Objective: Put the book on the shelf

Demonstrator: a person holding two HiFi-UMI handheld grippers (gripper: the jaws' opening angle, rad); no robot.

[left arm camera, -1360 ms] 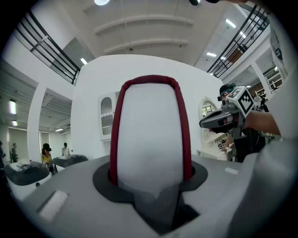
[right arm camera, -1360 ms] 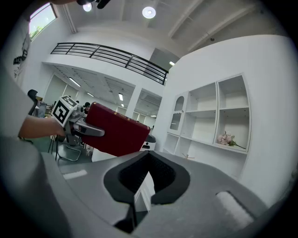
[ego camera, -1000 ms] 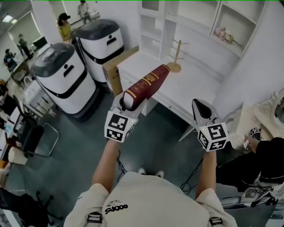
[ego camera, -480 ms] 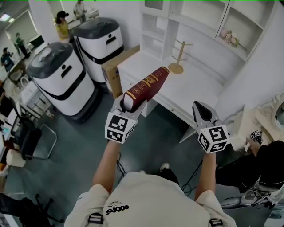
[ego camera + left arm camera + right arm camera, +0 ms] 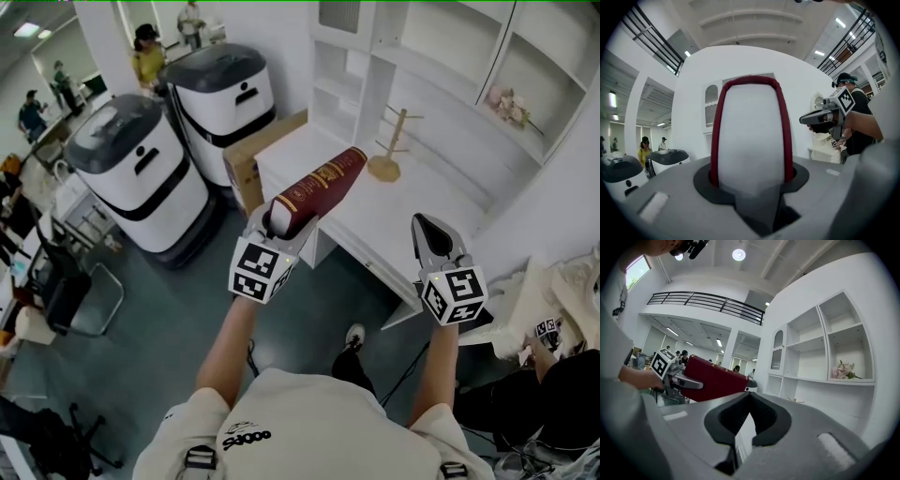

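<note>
Since the shelf (image 5: 375,66) lies ahead, the left gripper (image 5: 277,217) clamps the book (image 5: 317,185) by one end, aiming it forward (right gripper (image 5: 429,227) closed, empty).

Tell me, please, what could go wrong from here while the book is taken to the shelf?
1. The left gripper clamps the book by one end only, with most of its length sticking out, so it might tilt or slip free.
2. The wooden mug stand stands on the desk before the shelves; the book's far end could knock it over.
</note>
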